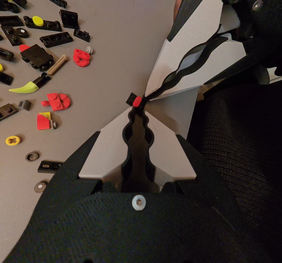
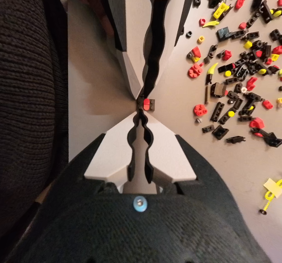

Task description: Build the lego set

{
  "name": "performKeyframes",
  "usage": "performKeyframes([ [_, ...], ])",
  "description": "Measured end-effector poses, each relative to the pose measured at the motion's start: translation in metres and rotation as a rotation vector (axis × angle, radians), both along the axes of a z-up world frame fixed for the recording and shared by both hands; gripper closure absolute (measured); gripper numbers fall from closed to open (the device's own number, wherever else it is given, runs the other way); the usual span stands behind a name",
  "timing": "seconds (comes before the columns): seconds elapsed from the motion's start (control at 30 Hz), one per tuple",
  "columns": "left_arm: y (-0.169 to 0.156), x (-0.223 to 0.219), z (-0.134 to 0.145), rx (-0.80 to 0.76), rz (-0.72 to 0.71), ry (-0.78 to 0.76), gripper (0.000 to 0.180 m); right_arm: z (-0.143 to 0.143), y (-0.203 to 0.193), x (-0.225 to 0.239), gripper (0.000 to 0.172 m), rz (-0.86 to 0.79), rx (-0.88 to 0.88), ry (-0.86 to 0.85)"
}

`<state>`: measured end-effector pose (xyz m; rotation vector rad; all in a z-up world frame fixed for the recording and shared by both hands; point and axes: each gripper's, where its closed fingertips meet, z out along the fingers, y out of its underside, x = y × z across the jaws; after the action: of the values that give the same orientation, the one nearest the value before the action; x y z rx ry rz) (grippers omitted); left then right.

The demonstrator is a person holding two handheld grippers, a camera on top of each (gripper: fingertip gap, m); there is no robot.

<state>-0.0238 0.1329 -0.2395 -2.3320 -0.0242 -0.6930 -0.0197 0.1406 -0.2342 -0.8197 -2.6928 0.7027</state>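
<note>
- Left claw (image 1: 138,110): clenched on a small black plate (image 1: 131,99) bearing a red tile (image 1: 136,101).
- Right claw (image 2: 139,113): grips the same plate (opposite edge), above the grey surface (image 1: 114,42).
- Loose bricks (image 2: 238,72): scattered well apart.

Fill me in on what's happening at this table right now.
A person holds two grippers tip to tip over a grey table. The left gripper and the right gripper both pinch one small black studded brick plate carrying a red rounded tile, from opposite ends. Loose black, red and yellow building bricks lie scattered beside them.
</note>
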Motion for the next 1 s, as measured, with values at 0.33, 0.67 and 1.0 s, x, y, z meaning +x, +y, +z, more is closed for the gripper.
performKeyframes([
  [0.33, 0.0001, 0.0001, 0.0001, -0.001, 0.001, -0.002, 0.174, -0.0013, -0.0008, -0.0004, 0.171, -0.024, -0.035, -0.018],
  [0.67, 0.0002, 0.0002, 0.0, -0.001, 0.002, -0.004, 0.174, -0.0006, -0.0046, -0.0027, 0.171, -0.024, -0.047, -0.025],
  [1.0, 0.0003, 0.0002, 0.0, -0.001, 0.005, -0.001, 0.174, -0.0021, -0.005, -0.0028, 0.171, -0.024, 0.005, -0.07],
])
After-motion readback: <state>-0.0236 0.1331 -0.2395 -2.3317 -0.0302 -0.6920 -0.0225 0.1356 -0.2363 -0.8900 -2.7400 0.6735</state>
